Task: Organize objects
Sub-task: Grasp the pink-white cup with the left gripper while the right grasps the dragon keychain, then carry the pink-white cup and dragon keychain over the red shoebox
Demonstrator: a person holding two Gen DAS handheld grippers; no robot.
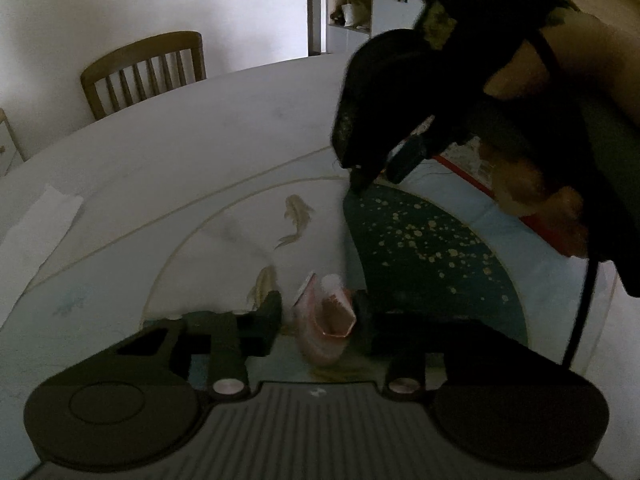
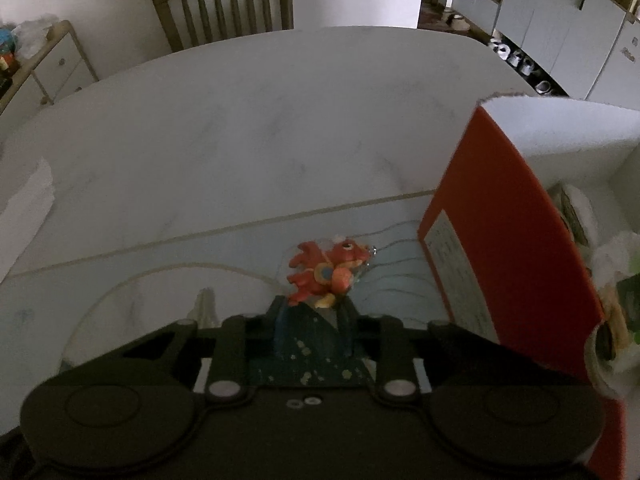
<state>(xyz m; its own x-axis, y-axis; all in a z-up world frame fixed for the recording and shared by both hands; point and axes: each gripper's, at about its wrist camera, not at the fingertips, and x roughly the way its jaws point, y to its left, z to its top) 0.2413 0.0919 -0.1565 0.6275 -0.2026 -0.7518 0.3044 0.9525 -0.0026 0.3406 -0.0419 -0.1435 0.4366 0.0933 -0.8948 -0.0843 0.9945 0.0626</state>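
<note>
On the white marbled tabletop (image 2: 248,128), over a round mat printed with koi and a dark blue gold-flecked patch (image 1: 432,252), both grippers point steeply downward. In the left wrist view, the left gripper (image 1: 318,318) has its jaws drawn close together on a small pink, translucent ribbed object (image 1: 326,328), whose kind I cannot tell; the fingers press on it from either side, and it stands at about 6 o'clock of the mat, just below the two printed koi. At 2 o'clock from it, the right gripper (image 1: 366,180) comes down dark against the mat, with a bare forearm (image 1: 592,60) behind it.

In the right wrist view, the right gripper (image 2: 312,316) has its jaws nearly together around the lower part of a red-orange fish figurine (image 2: 326,272) in clear wrapping; the pads seem to touch it, though their tips are partly hidden. At 3 o'clock from the figurine stands an open red cardboard box (image 2: 508,248) with a white inside, holding some packets that are too blurred to name. A wooden chair (image 2: 224,4) stands at 12 o'clock beyond the tabletop's far edge.
</note>
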